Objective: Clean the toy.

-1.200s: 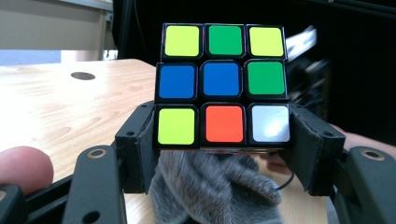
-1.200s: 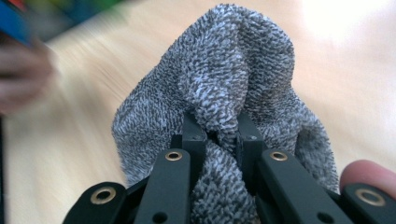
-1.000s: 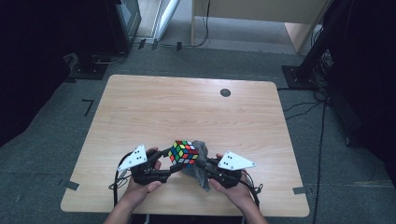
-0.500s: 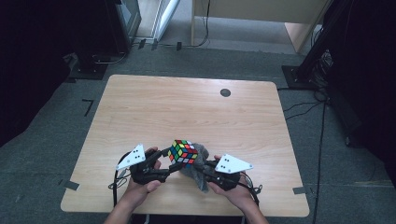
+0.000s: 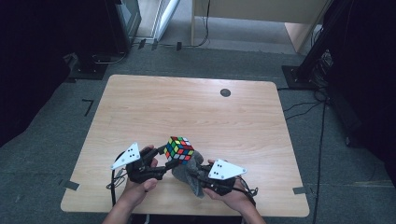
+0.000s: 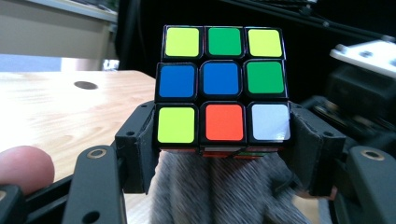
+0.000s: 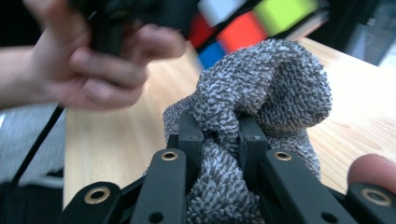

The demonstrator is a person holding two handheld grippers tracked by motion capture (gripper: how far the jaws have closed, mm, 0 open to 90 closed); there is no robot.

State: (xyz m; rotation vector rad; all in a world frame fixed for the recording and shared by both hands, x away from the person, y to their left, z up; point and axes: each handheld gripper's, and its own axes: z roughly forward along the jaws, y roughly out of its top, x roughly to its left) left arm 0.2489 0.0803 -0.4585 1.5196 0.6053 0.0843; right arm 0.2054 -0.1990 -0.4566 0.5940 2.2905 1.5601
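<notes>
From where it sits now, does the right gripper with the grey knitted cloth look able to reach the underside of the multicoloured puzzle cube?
Probably yes. The right gripper is shut on the grey knitted cloth, bunched just below the multicoloured puzzle cube. The left gripper clamps the cube's sides, leaving its underside free.

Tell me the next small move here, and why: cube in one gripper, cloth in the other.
Probably bring the cloth up against the cube's underside and rub. The left gripper is shut on the cube's bottom layer, holding it off the table; the right gripper is shut on the bunched grey cloth, which sits just below the cube, contact unclear.
</notes>
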